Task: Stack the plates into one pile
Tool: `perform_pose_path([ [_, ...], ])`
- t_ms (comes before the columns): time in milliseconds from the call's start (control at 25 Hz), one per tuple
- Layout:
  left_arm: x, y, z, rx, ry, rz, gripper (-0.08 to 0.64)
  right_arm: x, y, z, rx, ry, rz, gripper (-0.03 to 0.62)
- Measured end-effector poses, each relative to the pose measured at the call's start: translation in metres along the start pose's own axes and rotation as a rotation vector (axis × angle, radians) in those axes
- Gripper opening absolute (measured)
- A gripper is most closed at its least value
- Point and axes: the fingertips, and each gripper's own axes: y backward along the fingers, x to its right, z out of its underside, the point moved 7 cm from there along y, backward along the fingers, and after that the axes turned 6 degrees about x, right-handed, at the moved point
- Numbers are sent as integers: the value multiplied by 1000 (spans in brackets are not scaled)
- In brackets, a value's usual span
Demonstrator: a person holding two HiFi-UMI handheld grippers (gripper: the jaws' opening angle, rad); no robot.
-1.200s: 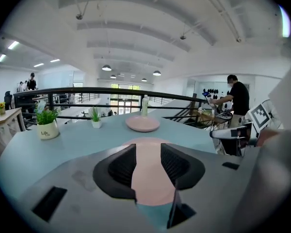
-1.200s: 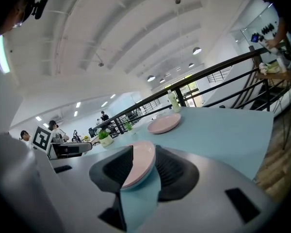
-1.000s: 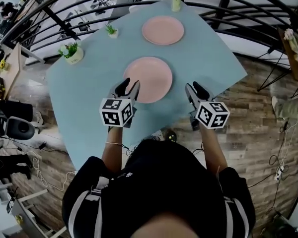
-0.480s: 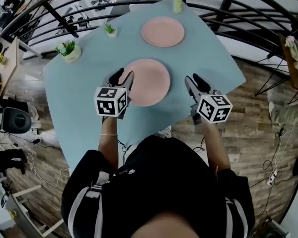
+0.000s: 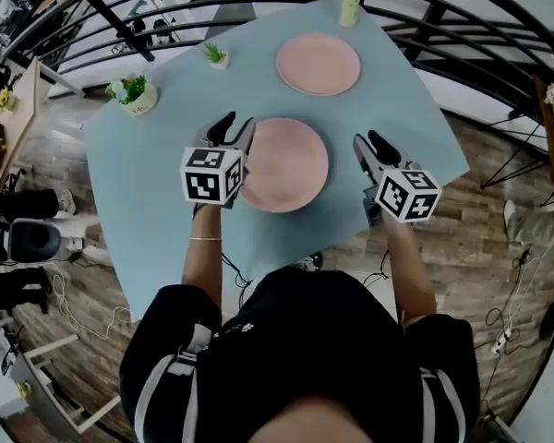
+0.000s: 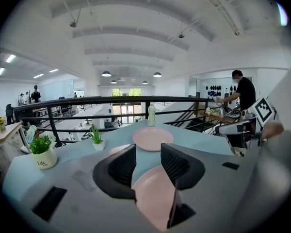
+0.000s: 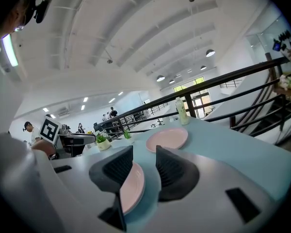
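You are at the pick-up step. Two pink plates lie apart on the blue surface (image 5: pixel 157 201), so there is no pile yet. The near plate (image 5: pixel 282 166) sits between your grippers. The far plate (image 5: pixel 319 64) lies beyond it, near the bottle (image 5: pixel 351 3) at the far edge.

Your left gripper (image 5: pixel 234 127) hovers at the near plate's left rim. Its fingers (image 6: pixel 119 166) are released and spread, with nothing between them, and the left gripper view shows the plate just below and ahead of them. Your right gripper (image 5: pixel 370 142) hangs just off the plate's right side, its fingers (image 7: pixel 173 171) likewise spread and empty.

My judgement is that you next lower one gripper so one finger slips under the rim and the other goes over it. Clench, then lift and carry the plate onto the far one. The rim lies low against the surface, so come in shallow.
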Motion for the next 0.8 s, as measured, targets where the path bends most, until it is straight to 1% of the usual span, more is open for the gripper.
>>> perform_pose_path([
  [240, -17, -28, -3, 4, 24, 46, 161, 3, -29, -12, 5, -6, 51, 150],
  [400, -28, -36, -8, 24, 40, 86, 161, 0, -42, -19, 25, -17, 90, 152],
  [520, -33, -41, -4, 36, 63, 103, 161, -1, -50, -21, 35, -17, 113, 152],
  [640, -33, -49, 2, 30, 101, 97, 161, 5, -57, -21, 25, -16, 110, 152],
  [800, -34, -59, 5, 10, 123, 54, 161, 20, -71, -25, -2, -25, 85, 156],
])
